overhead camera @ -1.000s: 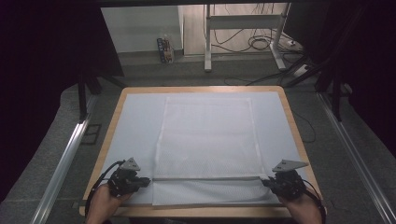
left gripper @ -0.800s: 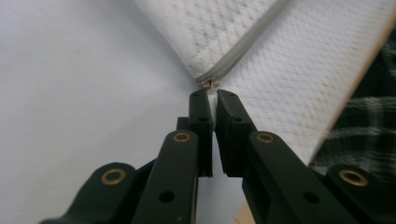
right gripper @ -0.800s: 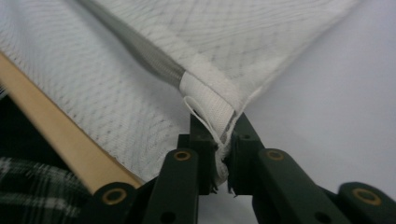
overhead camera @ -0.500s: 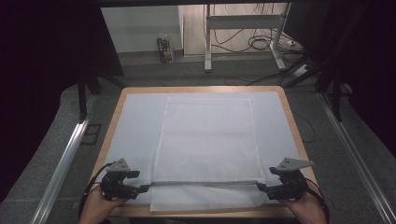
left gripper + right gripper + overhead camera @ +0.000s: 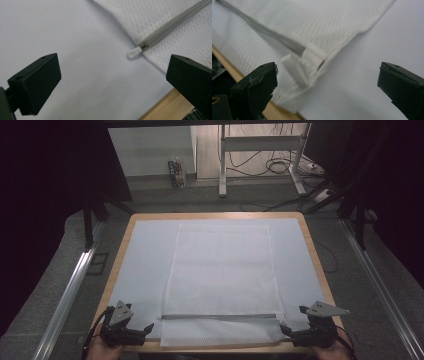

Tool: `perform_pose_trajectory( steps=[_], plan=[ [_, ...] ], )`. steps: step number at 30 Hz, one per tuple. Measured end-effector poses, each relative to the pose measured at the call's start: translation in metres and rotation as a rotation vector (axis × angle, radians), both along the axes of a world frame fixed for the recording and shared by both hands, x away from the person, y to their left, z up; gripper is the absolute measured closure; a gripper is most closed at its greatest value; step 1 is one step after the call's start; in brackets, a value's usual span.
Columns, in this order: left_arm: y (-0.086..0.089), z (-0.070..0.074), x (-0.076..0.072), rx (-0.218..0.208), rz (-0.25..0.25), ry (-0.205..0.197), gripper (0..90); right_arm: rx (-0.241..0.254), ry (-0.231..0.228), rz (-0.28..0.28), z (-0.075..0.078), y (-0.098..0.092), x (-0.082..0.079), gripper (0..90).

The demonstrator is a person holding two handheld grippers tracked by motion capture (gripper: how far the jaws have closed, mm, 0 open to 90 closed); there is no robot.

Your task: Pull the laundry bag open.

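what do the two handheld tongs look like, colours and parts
Both are black. The left tongs and right tongs each carry a grey three-cornered plate on top and trail a black cable. Close up, the jaws are blocky black wedges with small screw holes.

1. The high view is dim at its edges: black curtains swallow the left and right sides, while the white mat [image 5: 145, 265] on the counter [image 5: 315, 255] is evenly lit from above.
2. A brighter patch of floor behind the counter, near the metal stand [image 5: 260, 155], points to light at the back of the room.
3. The high view is soft and grainy, with fine detail lost on the mesh bag [image 5: 222, 270].
4. In the left claw view, the black jaws are near and blurred; the bag's zipper end [image 5: 135, 52] is sharper, and the bag's edge casts a soft shadow on the mat.
5. The right claw view is bright without glare; the mesh weave reads clearly, with faint shadow along the bag's hem.
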State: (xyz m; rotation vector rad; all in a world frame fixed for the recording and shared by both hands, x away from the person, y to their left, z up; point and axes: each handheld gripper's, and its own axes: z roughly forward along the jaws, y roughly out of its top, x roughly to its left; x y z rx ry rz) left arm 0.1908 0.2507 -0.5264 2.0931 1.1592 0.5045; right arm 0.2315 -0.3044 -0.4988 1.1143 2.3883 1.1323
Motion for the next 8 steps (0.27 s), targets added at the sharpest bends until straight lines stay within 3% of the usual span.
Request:
perform_pose_trajectory(
  steps=[3,5,8],
  plan=[
    [0.0038,0.0001,0.0002,-0.034,0.008,0.003,0.0,-0.009,-0.010,0.009,0.0006,0.0022,-0.0013,1.8],
    [0.0046,-0.0003,0.0015,-0.045,0.009,0.013,0.1,-0.016,0.007,0.013,-0.0004,0.0029,0.0000,1.9],
    [0.0028,-0.0007,0.0027,-0.030,0.003,0.022,0.6,-0.010,0.018,0.013,-0.0015,0.0021,0.0020,2.0]
  ],
)
